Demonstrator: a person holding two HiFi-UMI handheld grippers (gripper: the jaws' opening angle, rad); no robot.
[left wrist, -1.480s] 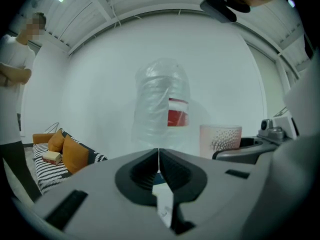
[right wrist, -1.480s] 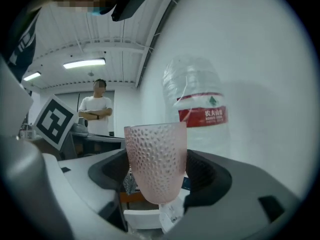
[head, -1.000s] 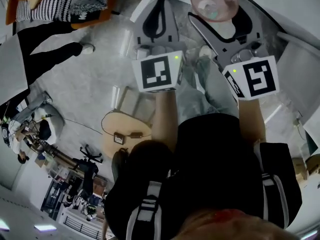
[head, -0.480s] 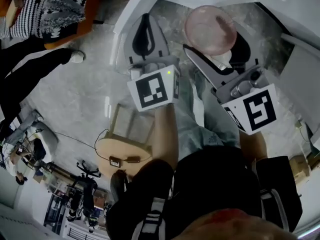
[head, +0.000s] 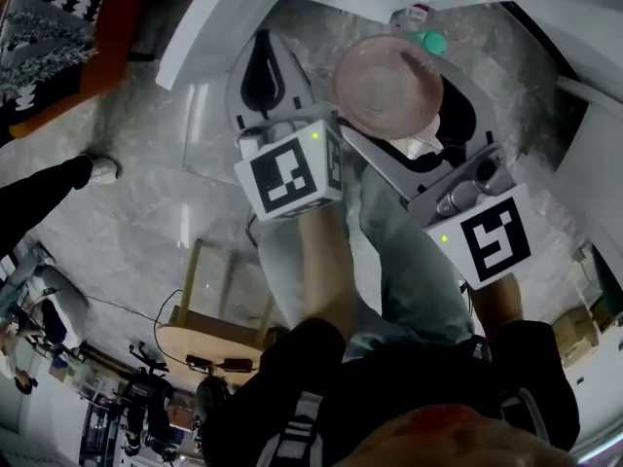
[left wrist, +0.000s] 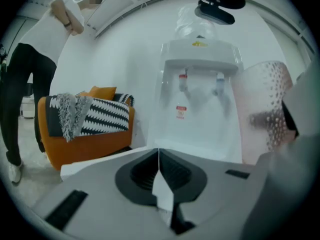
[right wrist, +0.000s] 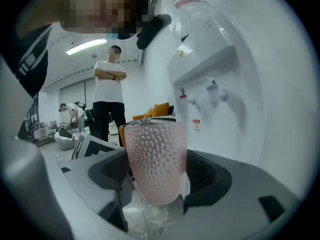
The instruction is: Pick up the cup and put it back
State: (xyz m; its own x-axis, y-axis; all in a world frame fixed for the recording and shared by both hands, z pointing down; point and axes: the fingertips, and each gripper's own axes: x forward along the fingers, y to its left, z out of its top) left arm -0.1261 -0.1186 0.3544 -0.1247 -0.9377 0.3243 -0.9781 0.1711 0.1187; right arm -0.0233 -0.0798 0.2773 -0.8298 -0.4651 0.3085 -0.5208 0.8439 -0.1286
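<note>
Water dispenser [left wrist: 200, 69] ahead — right gripper [right wrist: 157, 176], clamping pink cup [right wrist: 155, 149], lower than before.

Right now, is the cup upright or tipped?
Upright: the right gripper view shows the cup rim up, base down, held between the jaws.

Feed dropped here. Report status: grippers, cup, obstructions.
Left gripper shut, empty. Right gripper clamped on pink cup, upright, carried in the air. Water dispenser ahead, nothing seen between.

Dimpled translucent plastic cup [right wrist: 156, 159]; glossy white plastic water dispenser [left wrist: 200, 64].
</note>
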